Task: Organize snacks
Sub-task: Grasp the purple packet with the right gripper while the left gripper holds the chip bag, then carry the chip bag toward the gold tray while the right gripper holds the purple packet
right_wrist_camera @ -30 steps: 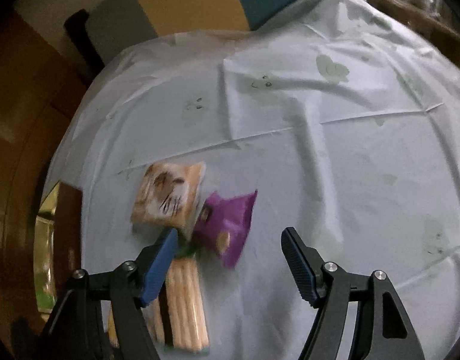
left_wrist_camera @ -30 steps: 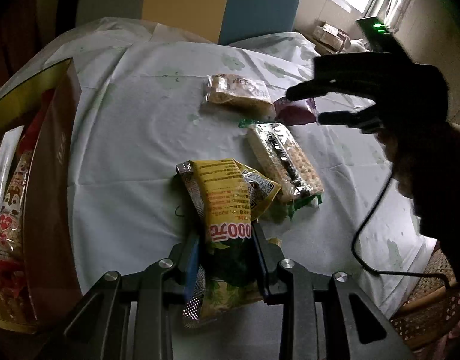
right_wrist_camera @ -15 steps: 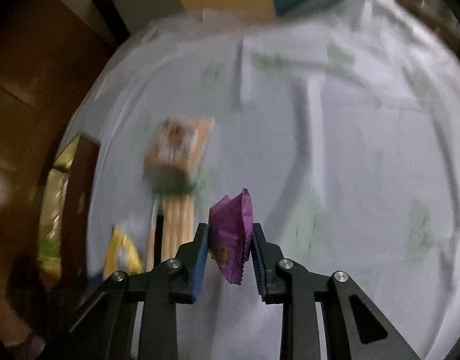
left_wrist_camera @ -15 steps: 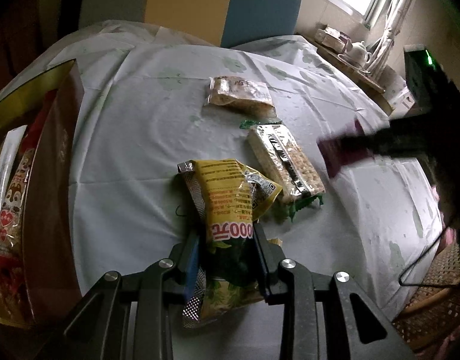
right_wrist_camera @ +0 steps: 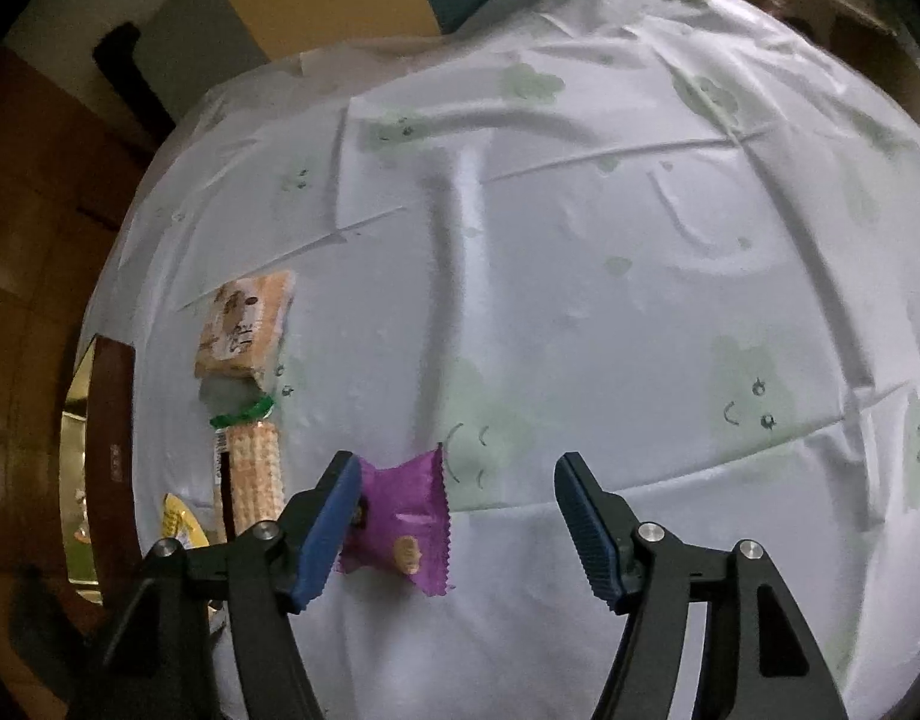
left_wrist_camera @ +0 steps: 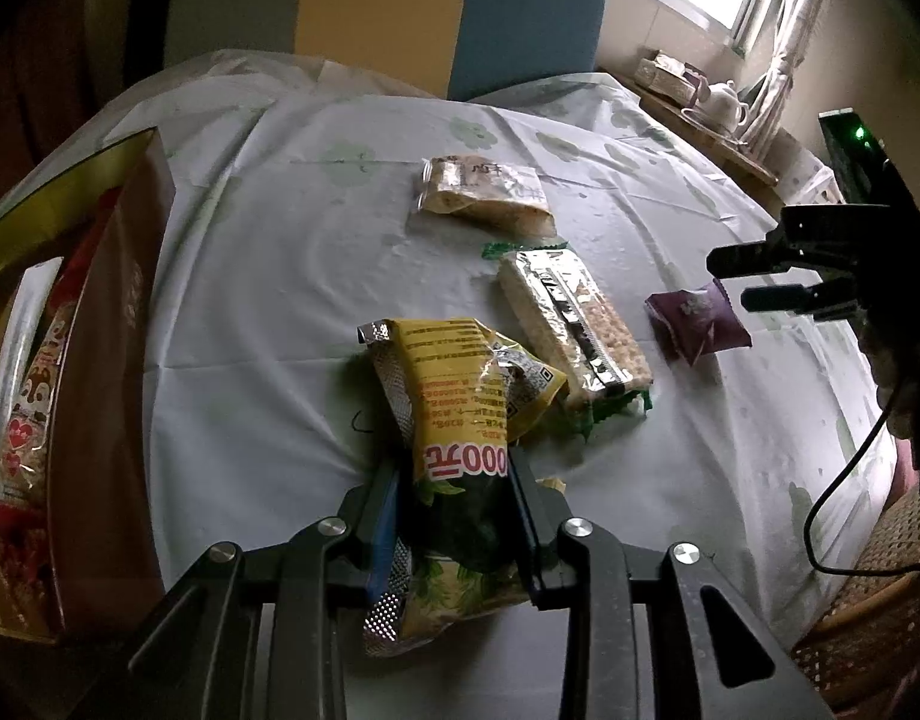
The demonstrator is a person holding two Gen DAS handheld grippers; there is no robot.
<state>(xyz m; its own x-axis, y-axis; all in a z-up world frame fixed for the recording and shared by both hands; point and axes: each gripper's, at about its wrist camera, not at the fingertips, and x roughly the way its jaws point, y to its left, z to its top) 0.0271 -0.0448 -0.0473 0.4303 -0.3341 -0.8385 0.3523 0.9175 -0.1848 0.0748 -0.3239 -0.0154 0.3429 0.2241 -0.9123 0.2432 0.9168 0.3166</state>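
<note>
The left tool (left_wrist_camera: 453,516) is gripping the yellow snack bag (left_wrist_camera: 460,414) near the bench's (left_wrist_camera: 249,312) front edge, with the open snack box (left_wrist_camera: 93,360) crowding the left rim. The right tool (right_wrist_camera: 456,516) is spreading its jaws, pads clear of the purple packet (right_wrist_camera: 402,525) lying just inside its left finger. Wide bare cloth is stretching rightward; the cracker pack (left_wrist_camera: 574,324) and tan pouch (left_wrist_camera: 484,195) seem to be lying apart.

our left gripper (left_wrist_camera: 453,516): jaws clamped on the yellow bag (left_wrist_camera: 460,414) | our right gripper (right_wrist_camera: 456,525): jaws opening, right of that bag
</note>
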